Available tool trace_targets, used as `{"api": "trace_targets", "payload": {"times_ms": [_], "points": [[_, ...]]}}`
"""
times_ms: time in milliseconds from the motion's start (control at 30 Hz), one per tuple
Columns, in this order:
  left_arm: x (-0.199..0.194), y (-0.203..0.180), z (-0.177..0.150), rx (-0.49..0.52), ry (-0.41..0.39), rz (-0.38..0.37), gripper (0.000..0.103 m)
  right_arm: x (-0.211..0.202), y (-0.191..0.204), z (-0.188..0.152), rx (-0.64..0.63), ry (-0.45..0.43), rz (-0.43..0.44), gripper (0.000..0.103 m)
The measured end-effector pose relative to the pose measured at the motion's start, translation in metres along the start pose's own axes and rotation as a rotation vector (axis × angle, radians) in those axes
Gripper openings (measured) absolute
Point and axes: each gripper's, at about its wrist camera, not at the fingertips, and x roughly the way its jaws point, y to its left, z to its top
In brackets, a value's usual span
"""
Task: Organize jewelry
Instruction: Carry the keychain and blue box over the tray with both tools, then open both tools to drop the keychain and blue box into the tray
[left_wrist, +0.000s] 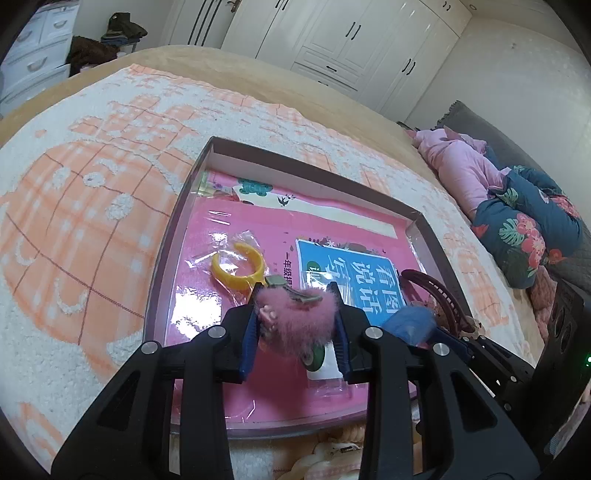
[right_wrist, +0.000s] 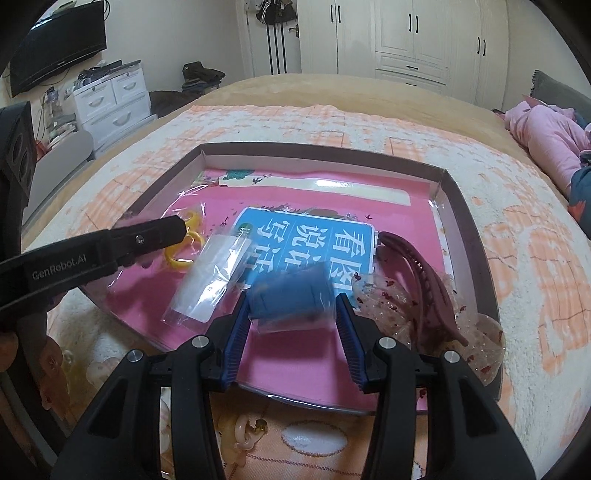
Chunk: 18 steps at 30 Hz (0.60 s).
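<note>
Right tool (right_wrist: 291, 306) gripping blue fuzzy clip (right_wrist: 291, 295) — above pink box (right_wrist: 476, 236)

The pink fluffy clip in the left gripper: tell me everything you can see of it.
The pink fluffy clip is a pompom of soft pink fur on a dull metal hair clip that sticks out at its top. It sits squeezed between the blue pads of the left gripper, held above the pink-lined tray, near the yellow bangle. Its underside is hidden by fur.

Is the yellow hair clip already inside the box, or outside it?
Inside: the yellow hair clip lies in clear wrapping on the pink sheet, within the box walls.
</note>
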Motion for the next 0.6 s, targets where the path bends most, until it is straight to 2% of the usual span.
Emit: {"api": "trace_targets", "payload": {"times_ms": [167,233,367,467,500,533,600], "points": [[-0.002,0.000,-0.001,-0.003,0.002,-0.013,0.028,-0.004,0.001,0.000,-0.001,-0.009,-0.003,0.045],[-0.003,0.000,-0.002,-0.003,-0.001,-0.016,0.031,-0.007,0.001,-0.002,-0.002,-0.014,-0.009,0.050],[-0.006,-0.003,-0.003,0.005,-0.004,-0.016,0.035,-0.017,0.000,-0.008,-0.001,-0.040,-0.017,0.054],[-0.011,-0.005,-0.004,0.015,-0.010,-0.016,0.042,-0.028,0.000,-0.013,-0.003,-0.068,-0.024,0.059],[-0.013,-0.006,-0.004,0.020,-0.015,-0.006,0.050,-0.031,0.000,-0.014,-0.005,-0.075,-0.023,0.061],[-0.015,-0.006,-0.004,0.022,-0.019,-0.004,0.053,-0.035,0.001,-0.016,-0.007,-0.084,-0.023,0.064],[-0.020,-0.005,-0.005,0.019,-0.028,0.000,0.054,-0.040,0.001,-0.019,-0.010,-0.093,-0.025,0.067]]}}
